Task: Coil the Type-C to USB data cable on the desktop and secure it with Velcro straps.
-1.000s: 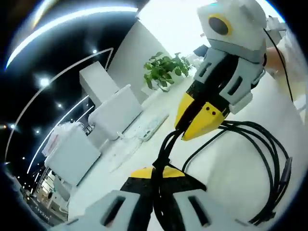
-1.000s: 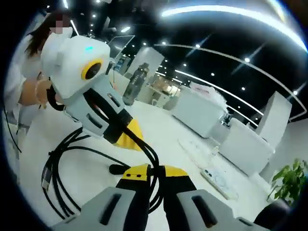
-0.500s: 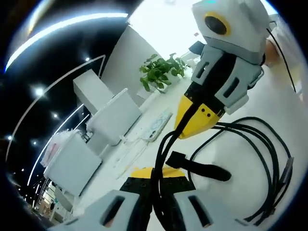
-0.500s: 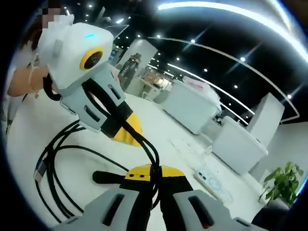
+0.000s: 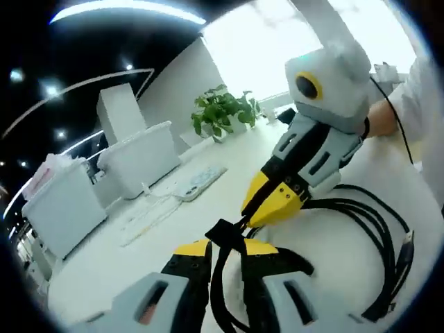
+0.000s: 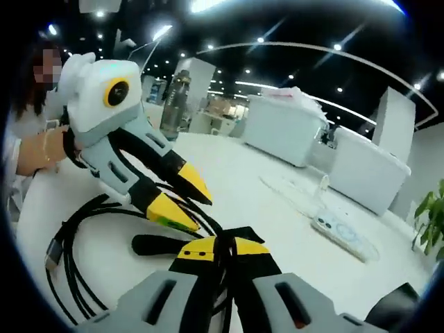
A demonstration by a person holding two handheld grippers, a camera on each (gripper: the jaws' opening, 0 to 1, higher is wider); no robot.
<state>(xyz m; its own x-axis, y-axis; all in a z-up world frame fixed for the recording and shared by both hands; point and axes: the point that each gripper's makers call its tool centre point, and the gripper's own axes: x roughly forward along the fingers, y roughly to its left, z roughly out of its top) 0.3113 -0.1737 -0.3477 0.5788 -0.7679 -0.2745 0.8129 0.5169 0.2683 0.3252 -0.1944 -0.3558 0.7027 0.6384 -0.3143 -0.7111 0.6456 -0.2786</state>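
So the left gripper is pinching the black coiled data cable between its yellow-tipped jaws, clamping a bunch of strands together right at the tips, and I'm guessing that's to keep the loops from springing apart while the strap goes on. In the right gripper view, the right gripper is doing the same job from the opposite side, jaws closed on the same bundle of strands, so the two tools are basically nose to nose with a short stretch of bundled cable between them. The flat black Velcro strap is sticking out sideways just off the right gripper's jaw tips, against the bundle, which looks like the wrap is being set up but not closed yet. From the pinch point the rest of the coil is hanging out away from both tools and lying on the white desktop, silver USB plug at the far edge of the loop. Further off on the desk there's a white power strip, white storage bins and a green potted plant.
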